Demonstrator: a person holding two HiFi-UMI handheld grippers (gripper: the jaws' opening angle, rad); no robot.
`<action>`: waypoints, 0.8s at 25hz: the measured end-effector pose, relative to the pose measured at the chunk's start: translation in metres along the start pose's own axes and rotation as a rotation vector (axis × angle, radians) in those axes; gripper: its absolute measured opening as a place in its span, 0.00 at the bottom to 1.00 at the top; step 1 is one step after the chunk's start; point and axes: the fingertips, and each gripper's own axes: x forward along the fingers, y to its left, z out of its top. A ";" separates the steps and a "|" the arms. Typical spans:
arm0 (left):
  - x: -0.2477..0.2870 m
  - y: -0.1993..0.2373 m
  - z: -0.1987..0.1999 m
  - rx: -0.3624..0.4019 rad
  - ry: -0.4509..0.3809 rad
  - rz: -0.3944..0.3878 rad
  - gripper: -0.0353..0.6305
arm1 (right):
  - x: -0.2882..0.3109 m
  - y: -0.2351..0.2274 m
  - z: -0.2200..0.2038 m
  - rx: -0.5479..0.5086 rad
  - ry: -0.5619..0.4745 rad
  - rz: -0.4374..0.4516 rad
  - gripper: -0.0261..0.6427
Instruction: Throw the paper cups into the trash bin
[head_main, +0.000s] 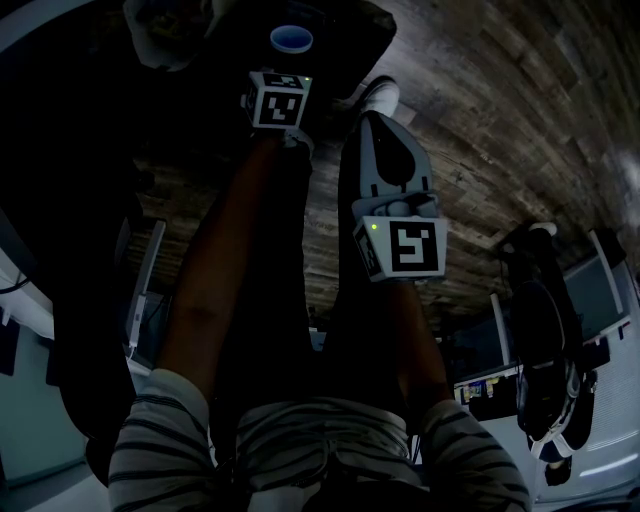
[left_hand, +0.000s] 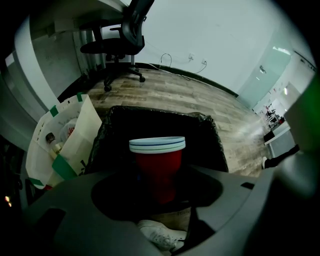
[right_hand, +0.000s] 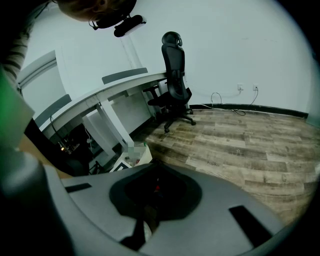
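- Paper cups (left_hand: 158, 167): one nested stack, red outside, three rims showing. Held upright over the bin mouth, ready to drop, I judge.
- left gripper (left_hand: 157, 194): one; jaws wide, grasping the stack's lower body.
- trash bin (left_hand: 202, 134): one, black-lined, directly beneath the cups.
- right gripper (right_hand: 150, 200): one; jaws together, empty, idle over the floor.

An office is shown. A long white desk (right_hand: 115, 92) is seen at 9 o'clock, a black wheeled chair (right_hand: 175, 75) at 12, and wall plugs (right_hand: 248, 88) at 2.
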 end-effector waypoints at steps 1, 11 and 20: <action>0.000 0.001 0.000 -0.001 0.003 -0.001 0.46 | 0.001 0.001 0.000 0.003 0.000 0.001 0.05; 0.003 0.002 -0.009 -0.003 0.010 -0.011 0.46 | 0.002 0.009 -0.002 0.010 -0.003 0.007 0.05; -0.001 0.003 -0.005 -0.014 -0.008 -0.006 0.46 | 0.001 0.009 -0.010 0.010 0.036 -0.011 0.05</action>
